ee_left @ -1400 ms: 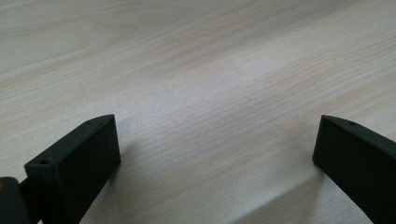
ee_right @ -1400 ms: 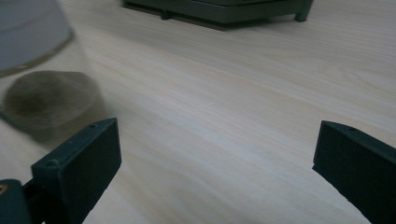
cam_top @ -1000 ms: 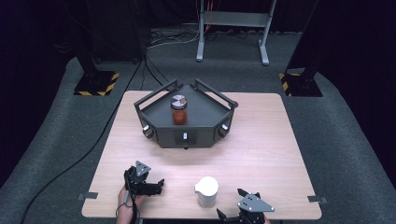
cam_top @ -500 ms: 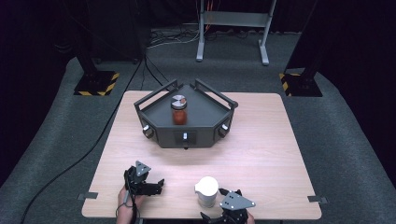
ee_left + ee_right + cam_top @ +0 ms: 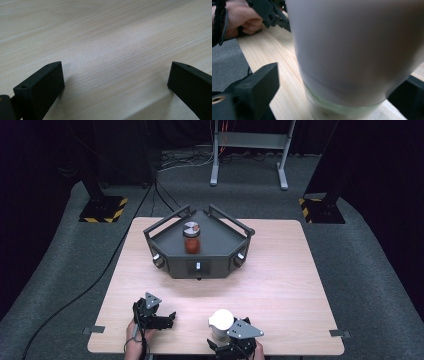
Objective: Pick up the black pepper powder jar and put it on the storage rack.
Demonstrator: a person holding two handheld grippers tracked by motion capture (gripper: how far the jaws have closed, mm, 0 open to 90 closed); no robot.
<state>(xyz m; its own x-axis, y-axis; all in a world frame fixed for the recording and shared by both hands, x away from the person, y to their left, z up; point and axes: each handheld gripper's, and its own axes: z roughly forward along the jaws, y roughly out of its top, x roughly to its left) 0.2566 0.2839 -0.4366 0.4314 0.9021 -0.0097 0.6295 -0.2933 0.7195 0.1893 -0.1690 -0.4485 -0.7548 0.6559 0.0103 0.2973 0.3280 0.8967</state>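
The right gripper (image 5: 227,343) is being brought leftward along the bottom edge of the frame and is now standing against the white jar (image 5: 220,322), which was beside it a second ago. Its jaws are being held wide around the jar, not yet closed, so a grasp is likely being prepared. The left gripper (image 5: 165,321) is being kept at lower left, jaws wide over bare counter (image 5: 280,285)

Left hand-held gripper (image 5: 169,319) agape, right hand-held gripper (image 5: 220,346) agape
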